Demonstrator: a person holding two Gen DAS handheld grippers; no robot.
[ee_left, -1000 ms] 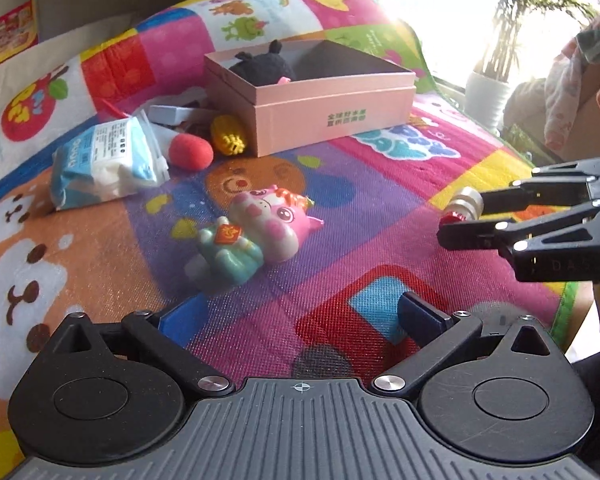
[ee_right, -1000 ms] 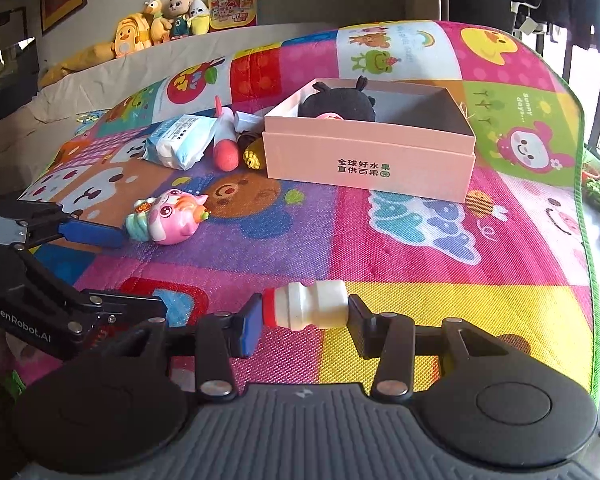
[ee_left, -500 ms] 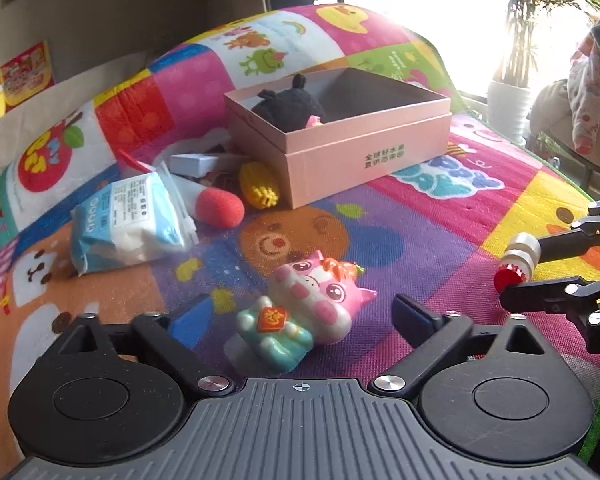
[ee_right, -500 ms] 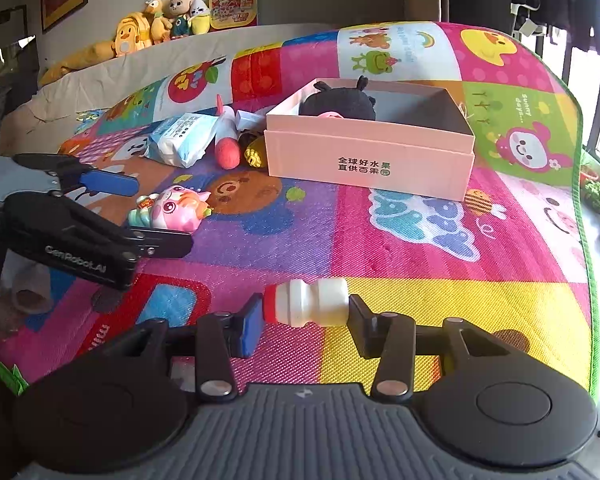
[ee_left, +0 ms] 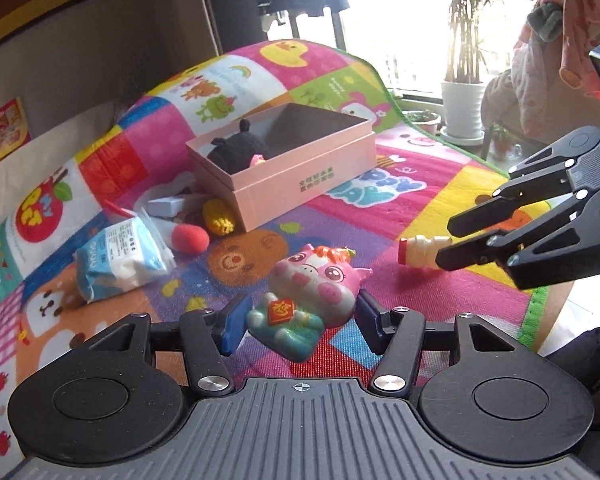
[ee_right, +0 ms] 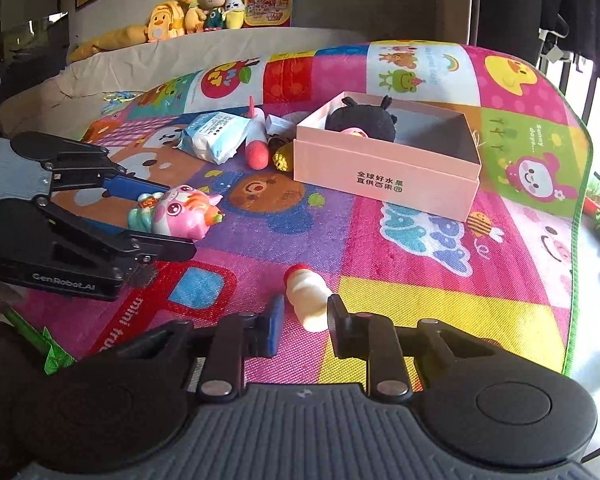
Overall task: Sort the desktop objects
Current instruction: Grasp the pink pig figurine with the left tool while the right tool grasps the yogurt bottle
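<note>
Since a moment ago, the small cream plastic bottle with a red cap (ee_right: 309, 298) is lying released on the colourful play mat (ee_right: 420, 264), between the right gripper's (ee_right: 303, 322) slightly parted jaws. Left gripper (ee_left: 300, 322), jaws wide, is straddling the soft pink pig toy (ee_left: 312, 292) — light and squashy; take its belly.

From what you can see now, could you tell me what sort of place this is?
Probably a home living room or playroom: a cartoon play mat, plush toys on the ledge behind, and a potted plant by the window.
</note>
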